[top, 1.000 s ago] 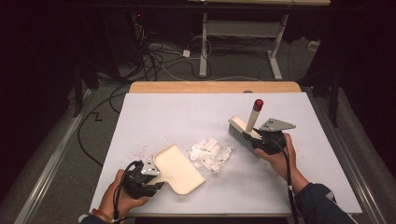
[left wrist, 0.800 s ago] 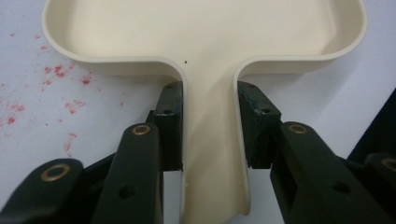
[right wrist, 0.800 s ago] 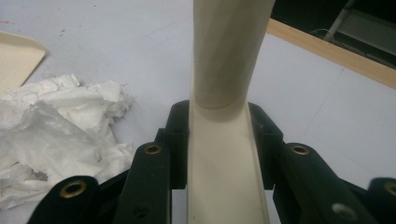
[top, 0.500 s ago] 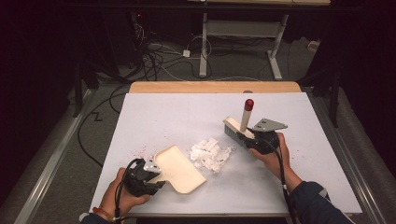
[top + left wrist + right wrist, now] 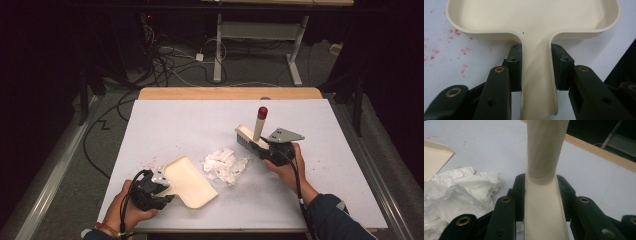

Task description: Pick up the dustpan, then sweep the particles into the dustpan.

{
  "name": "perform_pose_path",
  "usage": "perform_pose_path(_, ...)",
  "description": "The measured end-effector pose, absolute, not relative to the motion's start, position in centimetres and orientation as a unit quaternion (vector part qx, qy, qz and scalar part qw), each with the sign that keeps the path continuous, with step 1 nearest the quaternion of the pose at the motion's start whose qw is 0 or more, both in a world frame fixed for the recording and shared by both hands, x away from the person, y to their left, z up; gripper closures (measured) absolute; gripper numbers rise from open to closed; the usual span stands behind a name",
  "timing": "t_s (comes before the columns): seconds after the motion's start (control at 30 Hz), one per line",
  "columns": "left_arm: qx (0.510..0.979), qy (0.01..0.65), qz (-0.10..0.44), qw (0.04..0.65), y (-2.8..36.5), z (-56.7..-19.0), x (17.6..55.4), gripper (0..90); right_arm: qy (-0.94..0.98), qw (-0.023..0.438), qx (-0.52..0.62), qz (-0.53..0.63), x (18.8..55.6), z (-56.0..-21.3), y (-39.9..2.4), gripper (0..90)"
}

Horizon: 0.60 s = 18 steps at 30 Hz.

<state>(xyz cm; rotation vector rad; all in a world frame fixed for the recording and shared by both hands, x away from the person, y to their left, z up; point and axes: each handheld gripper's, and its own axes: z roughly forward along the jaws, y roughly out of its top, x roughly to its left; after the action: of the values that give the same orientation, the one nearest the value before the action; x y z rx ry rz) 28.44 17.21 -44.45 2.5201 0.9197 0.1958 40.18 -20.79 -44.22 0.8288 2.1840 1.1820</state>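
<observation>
While no writing shows, fingers clamp the dustpan (image 5: pixel 534 25) and brush (image 5: pixel 544 170).

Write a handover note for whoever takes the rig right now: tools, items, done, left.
Left tool: shut on the dustpan handle; pan lies flat on the table, open edge toward the paper.
Right tool: shut on the brush handle, red-tipped end pointing up, bristle head just right of the paper.
Crumpled white paper: on the table between pan and brush, touching neither as far as the high view shows.
Done: both implements gripped and in position.
Left: sweep the paper leftward into the pan; none is in it yet. Red specks on the table beside the pan may also need sweeping.
</observation>
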Motion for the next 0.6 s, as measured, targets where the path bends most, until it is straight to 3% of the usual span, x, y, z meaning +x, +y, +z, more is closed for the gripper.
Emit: perform_pose_path(0.6,0.922,0.319,0.065,0.208,14.7,-44.3,29.6,62.9,0.800,0.243,0.302,0.458,38.7,-44.8,-17.4,67.5)
